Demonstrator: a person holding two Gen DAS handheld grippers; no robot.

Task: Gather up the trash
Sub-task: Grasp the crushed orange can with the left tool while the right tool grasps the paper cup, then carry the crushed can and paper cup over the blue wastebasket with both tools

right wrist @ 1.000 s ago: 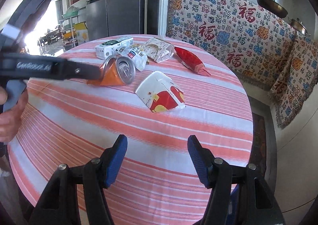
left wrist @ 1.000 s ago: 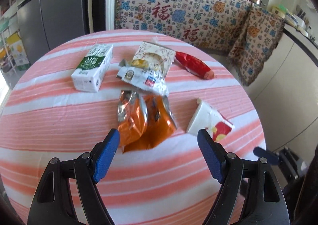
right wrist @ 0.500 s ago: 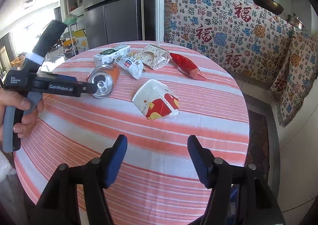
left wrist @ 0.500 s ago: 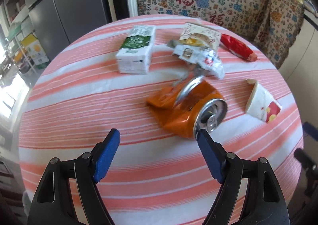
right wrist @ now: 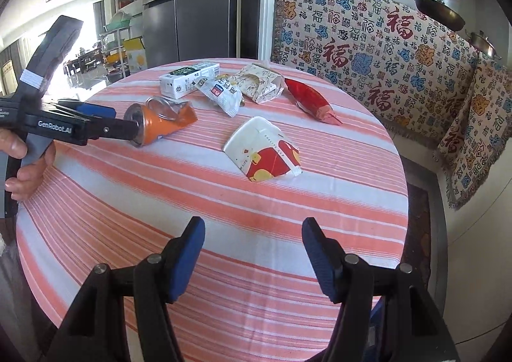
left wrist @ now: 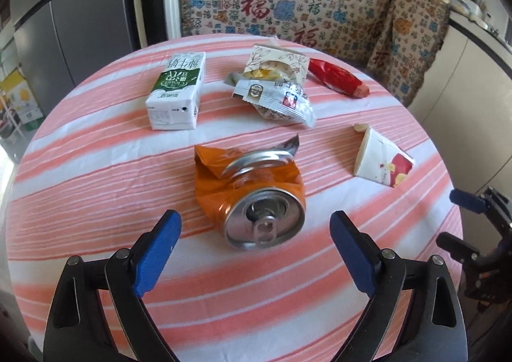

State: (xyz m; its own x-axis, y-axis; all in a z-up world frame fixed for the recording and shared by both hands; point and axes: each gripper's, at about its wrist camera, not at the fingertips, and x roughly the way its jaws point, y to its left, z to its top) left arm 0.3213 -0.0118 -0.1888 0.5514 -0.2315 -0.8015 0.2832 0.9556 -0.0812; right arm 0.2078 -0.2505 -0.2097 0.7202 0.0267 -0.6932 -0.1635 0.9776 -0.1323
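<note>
Left hand-held gripper (left wrist: 252,253): jaws opening, wide; crushed orange can (left wrist: 256,195) sits just ahead of the blue pads (left wrist: 156,250), lid end facing the cam. Pads don't press it in left wrist view; from right wrist view the near arm hides the can's end, so contact there is hard to judge.
Right hand-held gripper (right wrist: 251,261): jaws partly apart, nothing between, only striped tabletop (right wrist: 224,202) under them.
Can pos (left wrist view): mid-tabletop, lying on its side.
Milk carton (left wrist: 177,93): ~11 o'clock of can, lying flat, well apart.
White snack wrapper (left wrist: 278,99): ~12–1 o'clock of can, overlaps a beige paper bag (left wrist: 278,61) behind it.
Red wrapper (left wrist: 336,77): ~1 o'clock, just beside the bag.
Flattened paper cup (left wrist: 380,160): ~2–3 o'clock of can, apart from the rest.
Person's hand (right wrist: 22,157): grips left tool's handle, left edge of right wrist view.
</note>
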